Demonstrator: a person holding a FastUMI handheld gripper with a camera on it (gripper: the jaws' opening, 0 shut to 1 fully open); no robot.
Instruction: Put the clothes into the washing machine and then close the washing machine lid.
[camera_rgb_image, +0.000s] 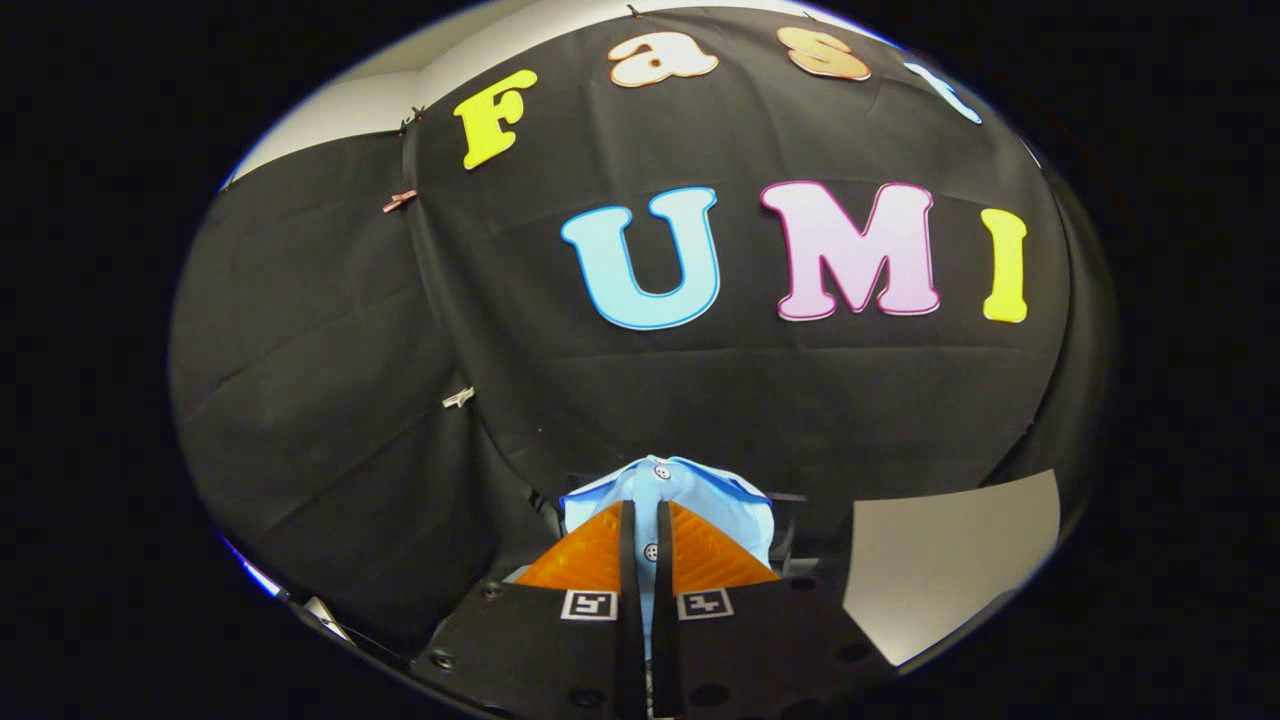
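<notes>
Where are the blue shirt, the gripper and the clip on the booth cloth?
blue shirt (700, 500): gripper view, on the bunched fabric above the fingers.
gripper (645, 545): gripper view, midway between fingertips, shut on the shirt.
clip (459, 398): gripper view, on its body.

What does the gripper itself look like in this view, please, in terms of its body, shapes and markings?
The gripper has a dark body with round screw holes. Two wedge-shaped fingers with ribbed faces project forward. At the base of each sits a small square black-and-white marker.
</notes>
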